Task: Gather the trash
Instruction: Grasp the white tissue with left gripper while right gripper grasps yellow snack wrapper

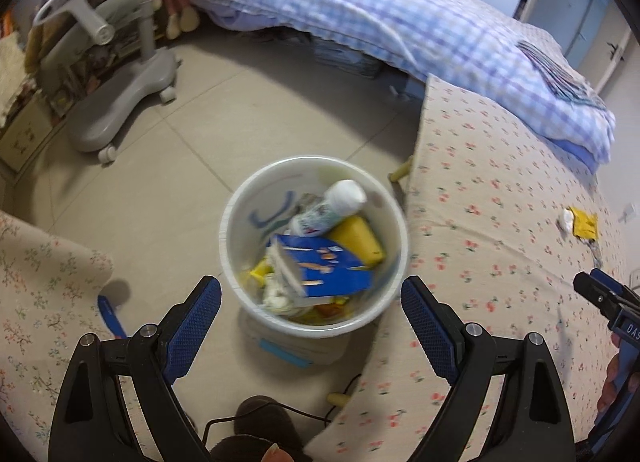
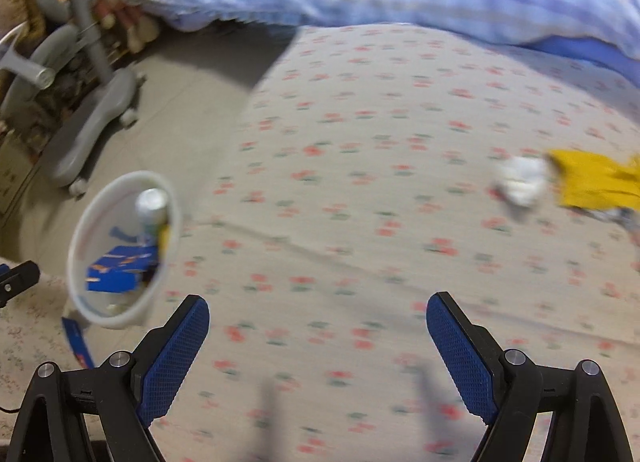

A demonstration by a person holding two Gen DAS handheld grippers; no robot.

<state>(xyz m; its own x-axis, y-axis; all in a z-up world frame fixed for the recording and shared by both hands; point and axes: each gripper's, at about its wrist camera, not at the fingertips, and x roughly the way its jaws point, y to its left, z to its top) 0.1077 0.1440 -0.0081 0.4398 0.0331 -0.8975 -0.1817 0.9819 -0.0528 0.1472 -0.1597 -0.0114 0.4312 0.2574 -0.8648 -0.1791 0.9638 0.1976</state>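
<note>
Both jaws spread wide, empty: left gripper (image 1: 310,296) over round white plastic bin (image 1: 394,246) of cartons, right gripper (image 2: 318,316) above floral sheet (image 2: 360,141) near crumpled tissue (image 2: 520,179), yellow wrapper (image 2: 592,181).

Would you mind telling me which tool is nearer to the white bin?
Left. The left tool hovers open right above the white bin; the right tool is open over the bed, bin off to its left.
</note>
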